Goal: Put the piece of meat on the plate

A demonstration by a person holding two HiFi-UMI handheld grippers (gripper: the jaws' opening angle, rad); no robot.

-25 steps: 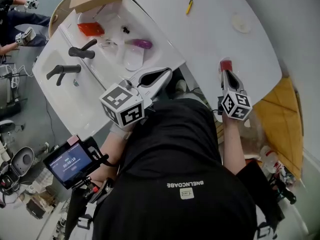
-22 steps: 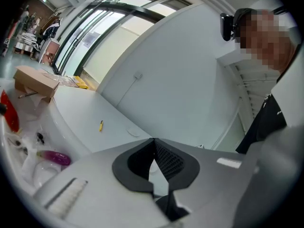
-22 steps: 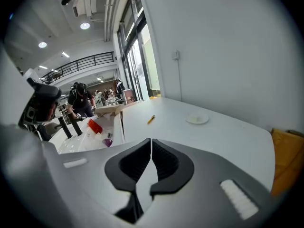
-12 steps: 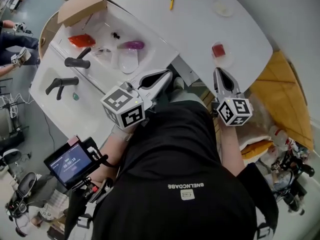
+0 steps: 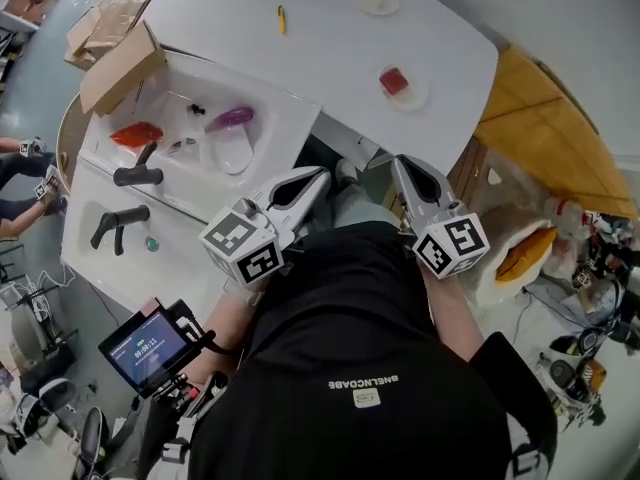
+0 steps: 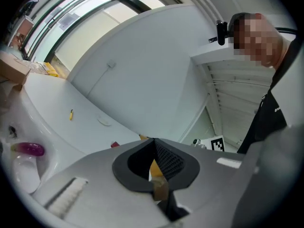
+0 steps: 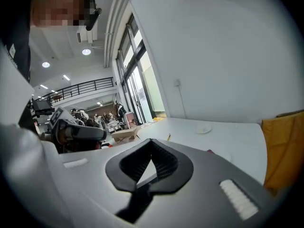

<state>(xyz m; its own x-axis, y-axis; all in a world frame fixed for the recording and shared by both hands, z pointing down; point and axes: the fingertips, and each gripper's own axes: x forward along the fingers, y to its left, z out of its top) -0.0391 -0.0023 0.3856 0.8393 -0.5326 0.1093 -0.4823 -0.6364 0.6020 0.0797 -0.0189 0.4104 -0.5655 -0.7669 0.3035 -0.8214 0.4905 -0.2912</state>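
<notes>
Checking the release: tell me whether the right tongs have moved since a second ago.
Yes. The right tongs have pulled back from the plate toward the person, shut and empty; the meat lies on the plate.

White tabletop [image 5: 330, 53] mostly bare, with wide open stretch across middle. Small plate [image 5: 420, 96] with red piece of meat [image 5: 394, 80] sits near front right edge, open to approach from front. Yellow pen [image 5: 281, 18] and pale round disc [image 5: 378, 4] lie far back, well apart from plate. Sink [image 5: 300, 118] at left is crowded: black faucets [image 5: 138, 173], cardboard box [image 5: 120, 66] over far corner, purple item [image 5: 229, 118], white dish [image 5: 230, 153]. Yellow-orange panel [image 5: 545, 118] bounds right side. Left gripper [image 5: 320, 173] and right gripper [image 5: 399, 160] hang off table's front edge, apart, with clear line to plate.
</notes>
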